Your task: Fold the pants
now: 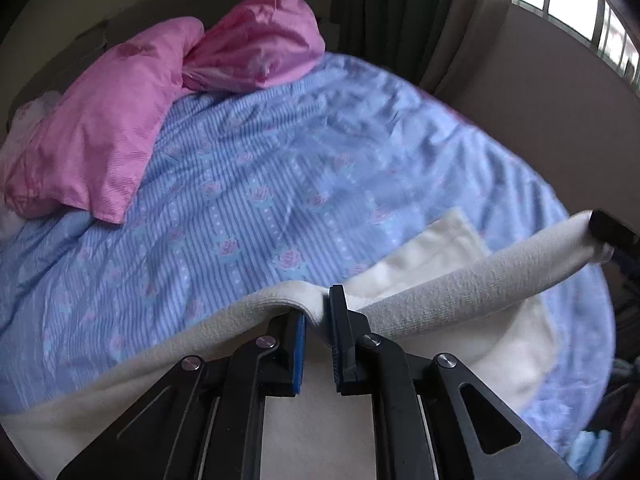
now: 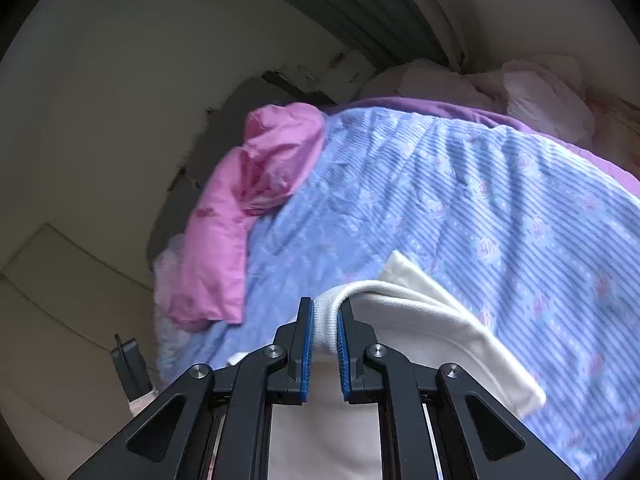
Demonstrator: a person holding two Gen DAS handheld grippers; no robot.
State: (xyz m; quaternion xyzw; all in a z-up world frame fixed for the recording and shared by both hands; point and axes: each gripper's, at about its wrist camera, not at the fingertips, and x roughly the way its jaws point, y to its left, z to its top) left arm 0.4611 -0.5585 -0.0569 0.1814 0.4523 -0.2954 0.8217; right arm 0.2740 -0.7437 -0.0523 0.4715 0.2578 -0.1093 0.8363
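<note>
The left tool (image 1: 318, 320) is clamped on a ribbed band of the cream pants (image 1: 460, 292), its pads pinching a fold of knit between them. From there the band stretches taut and lifted, running off to the right of the tool, where the right tool (image 1: 608, 232) grips its far end. In the right wrist view, the right tool (image 2: 325, 328) is likewise closed on the white ribbed hem, with the rest of the pants (image 2: 432, 332) draping down ahead and to its right onto the bed (image 2: 520, 220).

The cloth looks soft, light and fleecy: it sags freely between the two grips and will not hold a shape by itself. The ribbed band is thicker and stretchy, so it probably gives the firmest purchase; the smooth body fabric would likely slip or bunch. Holding the band at two well-apart points, as now, keeps the edge straight. A pink pillow (image 1: 104, 136) lies well beyond the left tool, clear of the pants.
</note>
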